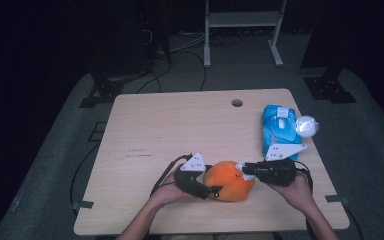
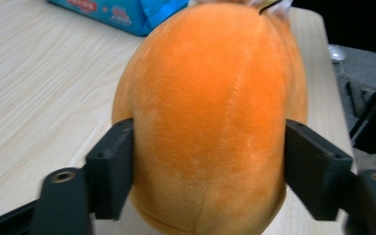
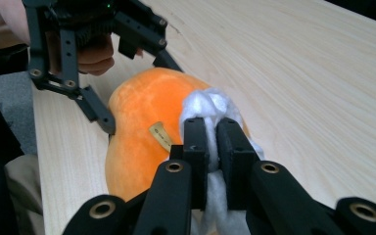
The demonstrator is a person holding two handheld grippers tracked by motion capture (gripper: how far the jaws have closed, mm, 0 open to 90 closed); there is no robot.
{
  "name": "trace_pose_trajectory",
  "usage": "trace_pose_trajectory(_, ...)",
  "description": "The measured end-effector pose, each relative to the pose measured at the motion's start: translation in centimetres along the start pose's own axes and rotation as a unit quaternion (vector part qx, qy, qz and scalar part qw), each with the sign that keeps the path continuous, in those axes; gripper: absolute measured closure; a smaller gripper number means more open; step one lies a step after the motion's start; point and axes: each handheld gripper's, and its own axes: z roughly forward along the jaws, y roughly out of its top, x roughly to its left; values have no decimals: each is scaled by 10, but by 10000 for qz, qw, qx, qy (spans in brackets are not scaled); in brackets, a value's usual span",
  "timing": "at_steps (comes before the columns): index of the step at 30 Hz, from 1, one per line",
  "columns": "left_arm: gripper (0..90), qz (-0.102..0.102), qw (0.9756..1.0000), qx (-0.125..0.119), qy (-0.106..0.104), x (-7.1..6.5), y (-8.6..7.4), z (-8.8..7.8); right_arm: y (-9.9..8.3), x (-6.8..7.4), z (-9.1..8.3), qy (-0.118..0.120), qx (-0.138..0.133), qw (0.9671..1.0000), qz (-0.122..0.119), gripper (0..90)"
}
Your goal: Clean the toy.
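An orange plush toy (image 1: 228,187) lies on the wooden table (image 1: 180,125) near the front edge. My left gripper (image 1: 214,191) reaches in from the left. In the left gripper view its black jaws press on both sides of the plush (image 2: 215,112). My right gripper (image 3: 213,142) comes from the right and is shut on a white fluffy wad (image 3: 205,105) at the plush's end. A small tan label (image 3: 161,137) sits on the plush beside the wad. Whether the wad is attached to the plush is hidden.
A blue wipes pack (image 1: 279,127) lies at the table's right side, with a white round object (image 1: 307,126) at its right edge. A cable hole (image 1: 237,103) is near the far edge. Bare wood spreads over the left and middle.
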Motion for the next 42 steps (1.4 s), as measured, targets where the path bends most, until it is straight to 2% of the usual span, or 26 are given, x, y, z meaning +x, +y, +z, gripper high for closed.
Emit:
trace_pose_trajectory(3, 108, -66, 9998, -185, 11, -1, 4, 3, 2, 9, 6, 117, 4, 9998, -164, 825)
trace_pose_trajectory(5, 107, -18, 9997, -237, 32, -1, 4, 4, 5, 14, 11, 239, -5, 9993, -276, 825)
trace_pose_trajectory(6, 116, 3, 9997, -255, 30, 0, 3, 3, 6, 16, 12, 214, 12, 9992, -338, 825)
trace_pose_trajectory(7, 162, 17, 9997, -260, 27, 0, 2, 1, 7, 17, 12, 187, 20, 9991, -369, 825)
trace_pose_trajectory(8, 220, 47, 9997, -247, 56, 0, 1, 0, 6, 15, 12, 197, 21, 9992, -359, 825)
trace_pose_trajectory(10, 269, -8, 9998, -169, 107, 1, 1, -1, 5, 10, 9, 231, 7, 9994, -247, 825)
trace_pose_trajectory(16, 284, -195, 9995, -139, 198, 3, -1, -1, -4, -3, 0, 170, 38, 9998, 20, 825)
trace_pose_trajectory(19, 279, -200, 9995, -105, 208, 1, 1, -1, -6, -6, -1, 151, 45, 9998, 86, 824)
trace_pose_trajectory(20, 269, -181, 9997, -85, 157, 0, 2, -1, -5, -5, 0, 152, 8, 9998, 124, 822)
trace_pose_trajectory(24, 165, -333, 9986, -62, -397, 0, 5, -6, -4, -4, 4, 251, -10, 9996, 109, 823)
trace_pose_trajectory(26, 157, -485, 9969, -208, -577, 7, 5, -12, -5, -4, 3, 363, -21, 9993, 86, 823)
trace_pose_trajectory(28, 133, -664, 9960, -345, -481, 12, 5, -16, -6, -2, 4, 524, 27, 9986, 10, 823)
trace_pose_trajectory(29, 100, -736, 9961, -307, -381, 14, 6, -15, -6, -1, 5, 626, 48, 9980, -38, 823)
trace_pose_trajectory(30, 89, -759, 9961, -254, -367, 14, 5, -13, -5, 1, 6, 720, 56, 9974, -71, 823)
trace_pose_trajectory(33, 81, -909, 9941, -114, -573, 14, -1, -3, -2, 6, 9, 742, 91, 9970, -185, 822)
trace_pose_trajectory(34, 108, -919, 9938, -111, -611, 13, -2, -1, -1, 6, 9, 738, 93, 9971, -177, 822)
trace_pose_trajectory(36, 259, -692, 9964, -184, -453, 10, -1, -3, -1, 6, 9, 656, 95, 9977, -160, 822)
trace_pose_trajectory(38, 369, -379, 9983, -382, -229, 7, 4, -8, -1, 4, 7, 559, -1, 9984, -89, 823)
trace_pose_trajectory(39, 392, -138, 9982, -576, -39, 3, 7, -11, 0, 3, 5, 497, -77, 9987, -77, 823)
trace_pose_trajectory(40, 406, 103, 9972, -717, 185, 1, 11, -14, 2, 3, 2, 391, -166, 9991, -70, 823)
trace_pose_trajectory(42, 405, 426, 9940, -889, 480, -2, 17, -18, 6, 3, -1, 218, -378, 9990, -45, 823)
